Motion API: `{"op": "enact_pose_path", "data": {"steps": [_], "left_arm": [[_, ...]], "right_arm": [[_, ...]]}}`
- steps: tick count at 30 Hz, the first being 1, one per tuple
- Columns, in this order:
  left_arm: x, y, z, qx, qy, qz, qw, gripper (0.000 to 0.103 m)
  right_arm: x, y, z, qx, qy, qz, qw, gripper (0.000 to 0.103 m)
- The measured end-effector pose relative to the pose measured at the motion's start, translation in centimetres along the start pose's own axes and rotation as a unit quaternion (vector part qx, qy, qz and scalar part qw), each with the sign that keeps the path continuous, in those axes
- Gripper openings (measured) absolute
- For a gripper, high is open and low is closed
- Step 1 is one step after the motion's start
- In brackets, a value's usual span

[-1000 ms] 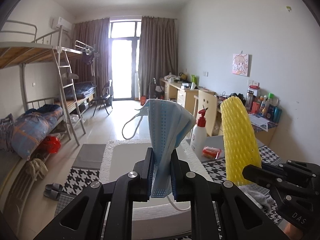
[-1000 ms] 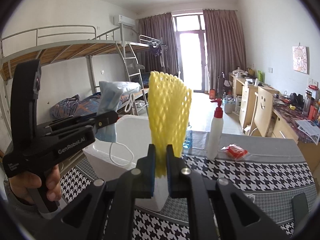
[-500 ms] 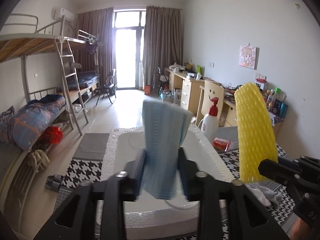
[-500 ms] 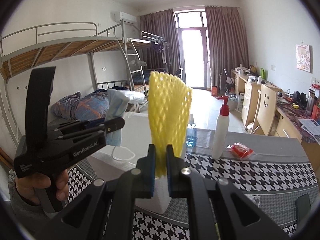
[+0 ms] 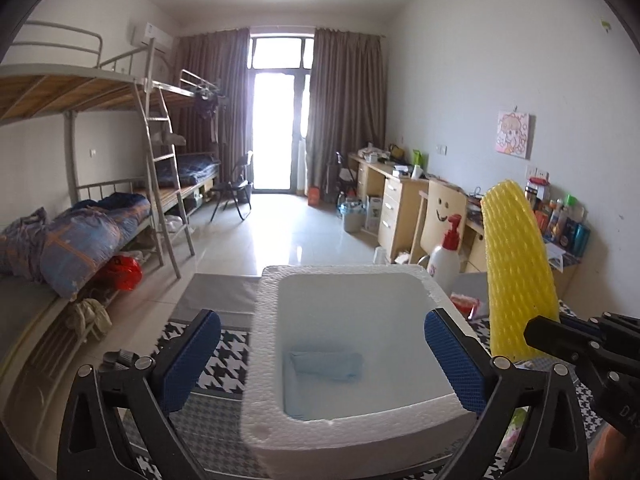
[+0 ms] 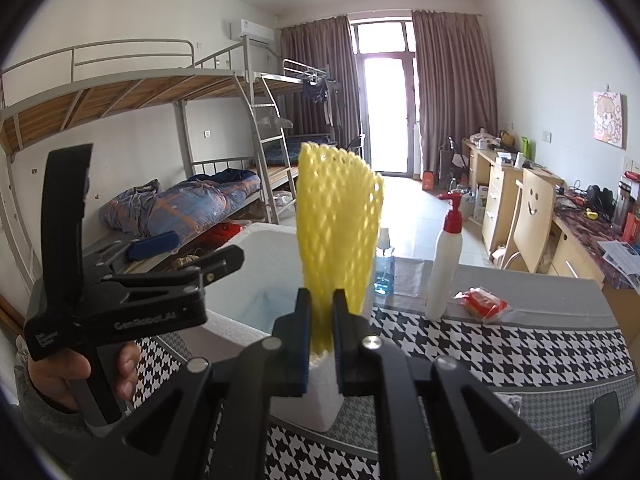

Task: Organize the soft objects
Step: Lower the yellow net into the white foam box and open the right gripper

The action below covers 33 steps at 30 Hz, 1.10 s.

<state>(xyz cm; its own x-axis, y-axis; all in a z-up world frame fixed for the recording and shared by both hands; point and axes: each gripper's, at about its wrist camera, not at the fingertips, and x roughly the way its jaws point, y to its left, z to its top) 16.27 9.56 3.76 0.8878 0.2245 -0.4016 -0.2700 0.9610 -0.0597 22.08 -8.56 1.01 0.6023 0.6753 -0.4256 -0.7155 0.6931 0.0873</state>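
Blue mask (image 5: 325, 365), perhaps, in foam box (image 5: 340, 432) under opening left gripper (image 5: 320, 354); right gripper (image 6: 321, 336) clamping yellow netting (image 6: 338, 216).

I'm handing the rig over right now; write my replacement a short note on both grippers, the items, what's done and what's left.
Left gripper: jaws opening, nothing between them, above the white foam box.
Right gripper: shut on the yellow foam net sleeve, held upright beside the box.
Done: blue face mask lies on the box floor.
Left: put the sleeve in the box.
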Motion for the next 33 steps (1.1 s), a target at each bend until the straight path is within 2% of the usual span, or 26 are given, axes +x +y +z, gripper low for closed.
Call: {"op": "enact_pose_path", "data": {"steps": [18, 33], "left_arm": [[-1.9, 3.5, -0.7, -0.013, -0.027, 0.052, 0.9982, 0.102], [-2.8, 4.5, -1.8, -0.015, -0.031, 0.056, 0.9978, 0.102]], "right_arm": [[3.2, 2.0, 1.6, -0.016, 0.013, 0.031, 0.999, 0.013], [5.3, 2.6, 1.8, -0.013, 0.045, 0.044, 0.998, 0.013]]}}
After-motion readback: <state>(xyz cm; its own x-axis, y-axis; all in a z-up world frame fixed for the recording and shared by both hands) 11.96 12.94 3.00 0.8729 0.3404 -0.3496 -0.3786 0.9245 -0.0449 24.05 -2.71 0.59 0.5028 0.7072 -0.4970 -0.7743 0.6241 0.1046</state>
